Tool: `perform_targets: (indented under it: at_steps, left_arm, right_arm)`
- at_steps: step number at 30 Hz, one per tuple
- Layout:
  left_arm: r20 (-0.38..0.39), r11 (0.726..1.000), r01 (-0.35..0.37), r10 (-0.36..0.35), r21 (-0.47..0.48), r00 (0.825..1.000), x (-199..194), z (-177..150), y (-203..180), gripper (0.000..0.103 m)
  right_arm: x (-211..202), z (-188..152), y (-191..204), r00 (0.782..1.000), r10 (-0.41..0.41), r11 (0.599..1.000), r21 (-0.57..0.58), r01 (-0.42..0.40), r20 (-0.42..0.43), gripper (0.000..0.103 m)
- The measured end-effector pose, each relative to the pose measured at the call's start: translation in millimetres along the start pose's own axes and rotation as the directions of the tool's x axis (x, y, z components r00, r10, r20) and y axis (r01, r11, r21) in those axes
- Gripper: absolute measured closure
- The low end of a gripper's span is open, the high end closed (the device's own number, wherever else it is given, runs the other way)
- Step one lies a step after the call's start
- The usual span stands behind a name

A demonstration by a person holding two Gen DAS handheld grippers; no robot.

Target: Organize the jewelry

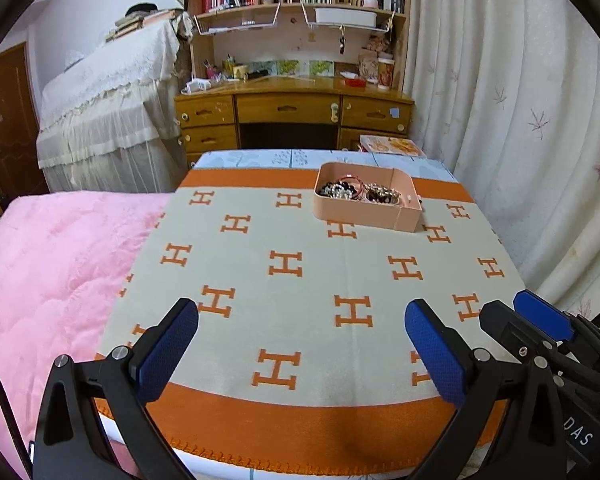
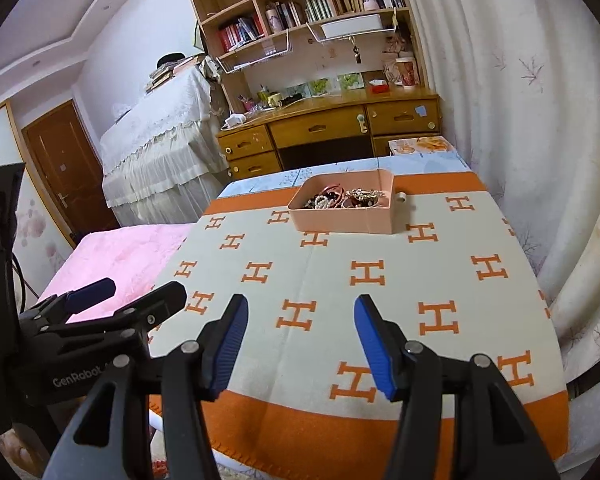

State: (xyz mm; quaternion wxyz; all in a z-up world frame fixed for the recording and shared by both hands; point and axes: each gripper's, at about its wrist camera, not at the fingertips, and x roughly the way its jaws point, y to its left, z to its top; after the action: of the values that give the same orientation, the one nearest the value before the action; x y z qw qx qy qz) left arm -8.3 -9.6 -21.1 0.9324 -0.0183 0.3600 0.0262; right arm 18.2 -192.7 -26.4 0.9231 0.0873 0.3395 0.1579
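Observation:
A pink open box (image 1: 406,222) (image 2: 340,221) stands at the far side of the orange and cream blanket. It holds a tangle of jewelry (image 1: 358,191) (image 2: 342,198): pearl beads, dark beads and red bangles. A small pale ring-like thing (image 2: 400,197) lies just right of the box. My left gripper (image 1: 302,318) is open and empty, low over the near edge of the blanket. My right gripper (image 2: 300,308) is open and empty, also near the front edge. Each gripper shows in the other's view, the right one (image 1: 532,320) and the left one (image 2: 128,292).
The blanket (image 1: 300,280) covers a small table. A pink quilt (image 1: 48,280) lies to the left. A curtain (image 1: 520,100) hangs on the right. A wooden desk with shelves (image 1: 296,100) and a cloth-covered piano (image 1: 108,108) stand behind.

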Motion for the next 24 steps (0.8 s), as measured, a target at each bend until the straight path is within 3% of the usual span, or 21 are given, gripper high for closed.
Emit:
perform_targets:
  at_steps: [24]
  left_arm:
    - [-0.010, 1.000, 0.012, -0.012, -0.009, 1.000, -3.3, -4.1, 0.9, 0.001]
  right_arm:
    - [-4.4, -6.4, 0.7, 1.000, -0.003, 1.000, 0.013, 0.003, 0.000, 0.046]
